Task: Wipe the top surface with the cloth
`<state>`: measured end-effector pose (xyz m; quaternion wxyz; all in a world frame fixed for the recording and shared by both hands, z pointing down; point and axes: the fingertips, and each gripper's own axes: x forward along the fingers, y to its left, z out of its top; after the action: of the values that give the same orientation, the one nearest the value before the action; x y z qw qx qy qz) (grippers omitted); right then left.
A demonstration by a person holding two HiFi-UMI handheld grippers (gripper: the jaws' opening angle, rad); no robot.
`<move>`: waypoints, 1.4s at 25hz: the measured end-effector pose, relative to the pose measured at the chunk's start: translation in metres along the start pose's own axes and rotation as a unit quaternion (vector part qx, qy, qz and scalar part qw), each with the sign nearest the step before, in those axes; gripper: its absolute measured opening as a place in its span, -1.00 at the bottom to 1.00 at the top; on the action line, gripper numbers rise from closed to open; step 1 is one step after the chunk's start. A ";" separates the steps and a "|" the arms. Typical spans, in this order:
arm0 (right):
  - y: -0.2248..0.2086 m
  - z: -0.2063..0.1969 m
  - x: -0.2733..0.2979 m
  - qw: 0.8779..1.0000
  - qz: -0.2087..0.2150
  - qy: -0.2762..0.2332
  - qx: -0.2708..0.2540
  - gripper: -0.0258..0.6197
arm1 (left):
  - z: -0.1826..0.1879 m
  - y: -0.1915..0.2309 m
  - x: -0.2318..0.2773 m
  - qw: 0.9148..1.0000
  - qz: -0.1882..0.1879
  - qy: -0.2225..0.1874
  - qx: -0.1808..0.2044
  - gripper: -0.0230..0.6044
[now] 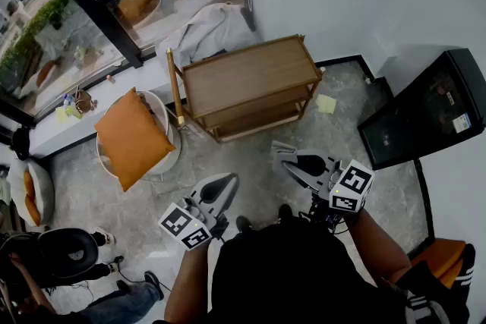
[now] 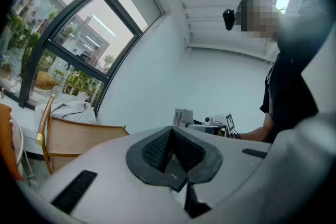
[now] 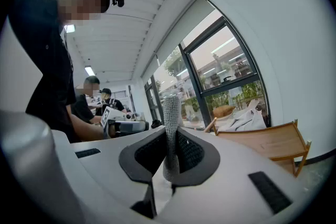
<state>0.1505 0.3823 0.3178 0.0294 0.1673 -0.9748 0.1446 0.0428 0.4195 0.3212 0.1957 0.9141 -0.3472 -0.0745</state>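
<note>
Cloth (image 3: 171, 113) gripped near wooden shelf (image 1: 250, 76)
Grey knitted cloth is pinched by right gripper (image 3: 170, 153); left gripper (image 2: 171, 150) is pressed together.

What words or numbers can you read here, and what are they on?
None can be read.
White label on the black cabinet: too small to read.
Yellow note on the floor: no writing visible.
Marker cubes: black-and-white square patterns, no letters.
</note>
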 end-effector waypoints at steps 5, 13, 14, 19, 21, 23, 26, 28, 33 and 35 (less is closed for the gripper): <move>-0.002 0.000 -0.002 1.000 0.009 0.009 -0.016 -0.79 | -0.003 -0.011 0.007 1.000 -0.020 0.004 -0.006 -0.89; -0.009 0.003 -0.013 0.999 0.038 -0.002 -0.010 -0.79 | -0.004 -0.021 0.025 1.000 -0.005 0.007 0.008 -0.89; -0.011 0.003 -0.016 0.999 0.041 -0.003 -0.008 -0.79 | -0.005 -0.021 0.028 1.000 0.001 0.007 0.010 -0.89; -0.027 -0.010 -0.028 0.999 0.040 -0.004 0.021 -0.79 | -0.021 -0.013 0.034 0.999 0.052 0.011 -0.005 -0.89; -0.034 -0.017 -0.032 0.998 0.038 -0.008 0.047 -0.79 | -0.025 -0.016 0.035 0.998 0.060 0.006 -0.015 -0.89; -0.043 -0.024 -0.036 0.997 0.033 -0.010 0.066 -0.79 | -0.028 -0.014 0.035 0.997 0.069 0.004 -0.022 -0.89; -0.056 -0.031 -0.040 0.997 0.023 -0.011 0.077 -0.79 | -0.034 -0.005 0.036 0.997 0.076 0.015 -0.030 -0.89; -0.064 -0.031 -0.039 0.996 0.016 -0.014 0.084 -0.79 | -0.037 0.003 0.038 0.996 0.078 0.026 -0.031 -0.89; -0.095 -0.025 -0.020 0.997 -0.021 0.004 0.081 -0.79 | -0.013 0.044 0.048 0.996 0.082 0.019 -0.025 -0.89; -0.107 -0.021 -0.011 0.996 -0.034 0.008 0.081 -0.79 | -0.001 0.065 0.050 0.996 0.083 0.009 -0.019 -0.89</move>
<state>0.1965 0.2955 0.3655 0.0282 0.2006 -0.9535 0.2232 0.0408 0.3423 0.3487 0.2219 0.8787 -0.4188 -0.0563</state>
